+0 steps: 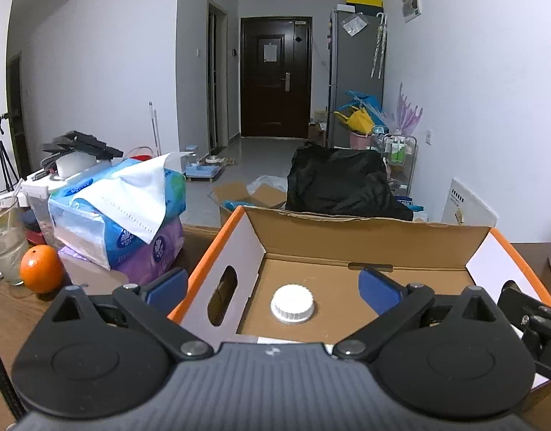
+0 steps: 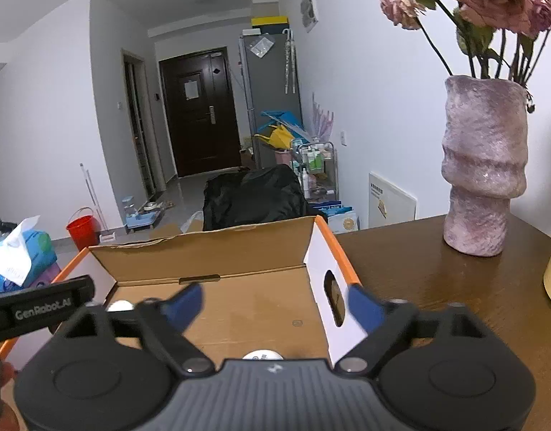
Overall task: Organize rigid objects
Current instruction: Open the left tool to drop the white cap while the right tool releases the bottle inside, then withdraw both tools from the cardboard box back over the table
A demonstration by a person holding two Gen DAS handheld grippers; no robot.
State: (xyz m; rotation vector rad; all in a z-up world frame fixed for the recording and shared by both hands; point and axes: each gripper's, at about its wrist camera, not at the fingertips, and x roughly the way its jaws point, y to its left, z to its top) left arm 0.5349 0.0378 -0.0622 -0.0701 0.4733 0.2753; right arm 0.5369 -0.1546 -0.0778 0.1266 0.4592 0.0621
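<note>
Left gripper [image 1: 273, 289]: grey ribbed body, two black teardrop link plates, silver pivot screws, blue pads [image 1: 377, 289]. Right gripper [image 2: 273, 305]: same build, small logo at 12 o'clock on its housing. "GenRobot.AI" in white on the black bar at its 9 o'clock.

White ribbed cap [image 1: 292, 303] lies (flat) inside open cardboard box [image 1: 365, 230].

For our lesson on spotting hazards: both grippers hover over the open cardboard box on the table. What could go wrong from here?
1. The open left gripper straddles the box wall; lowering it could catch that wall.
2. The vase stands near the right gripper; a sideways swing might topple it.
</note>
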